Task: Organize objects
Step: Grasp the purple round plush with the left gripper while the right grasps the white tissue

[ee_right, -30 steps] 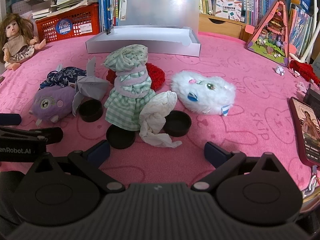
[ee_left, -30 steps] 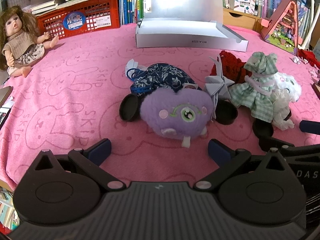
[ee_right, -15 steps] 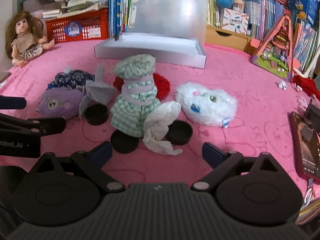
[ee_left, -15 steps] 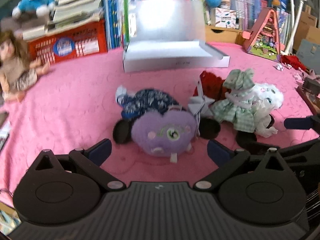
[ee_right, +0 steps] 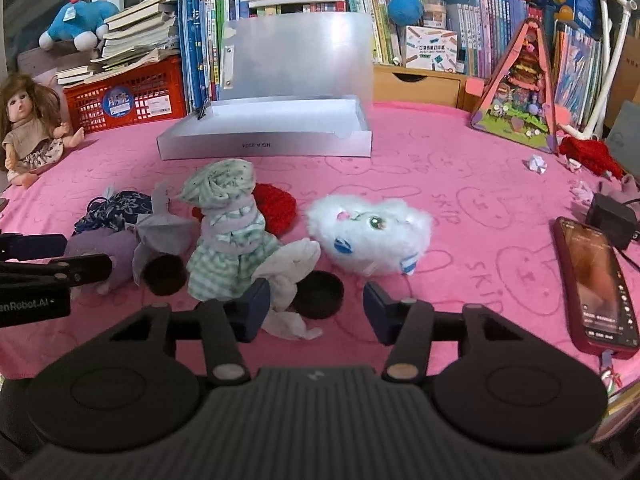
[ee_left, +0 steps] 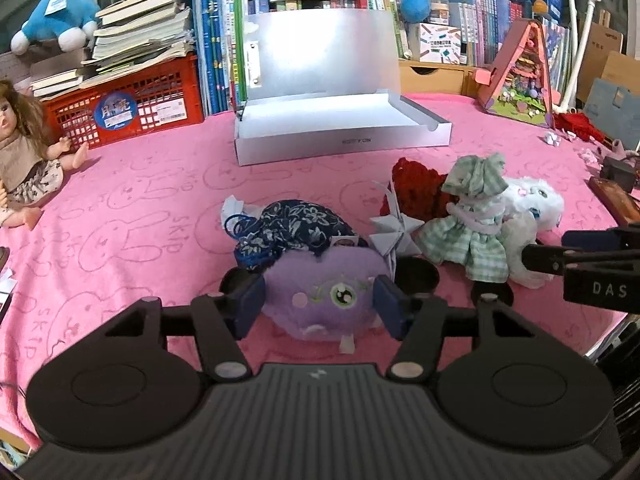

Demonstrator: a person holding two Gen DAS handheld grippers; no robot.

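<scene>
closing in from wide apart, both grippers have just been narrowing their jaws. the left gripper (ee_left: 320, 306) now has the purple plush toy (ee_left: 326, 294) between its blue pads, which sit right at the toy's two sides; whether they already press into the fur cannot be told, so i would not call it a grip yet. the right gripper (ee_right: 316, 310) stands half spread with nothing pinched: a white cloth (ee_right: 288, 276) and a black round lid (ee_right: 318, 294) show in the gap beyond its fingers, but the pads touch neither.

the toys lie in a loose cluster near the front edge of the desk (ee_left: 132, 216), which is covered in pink cloth: the purple toy at the left of the group, a dark flowered pouch (ee_left: 288, 226) just behind it, a folded paper star (ee_left: 390, 230), a doll in a green checked dress (ee_right: 224, 236) with something red (ee_right: 276, 206) behind it, and a white plush toy (ee_right: 370, 232) at the right. the open grey box (ee_left: 340, 140) waits empty toward the back edge, well apart from the pile.

the narrowing suggests the sorting is only starting: the left side looks set to take the purple toy first, probably for the box. the right gripper's target is unclear; the cloth is limp and overlaps the lid, so a pinch there may catch both.
</scene>
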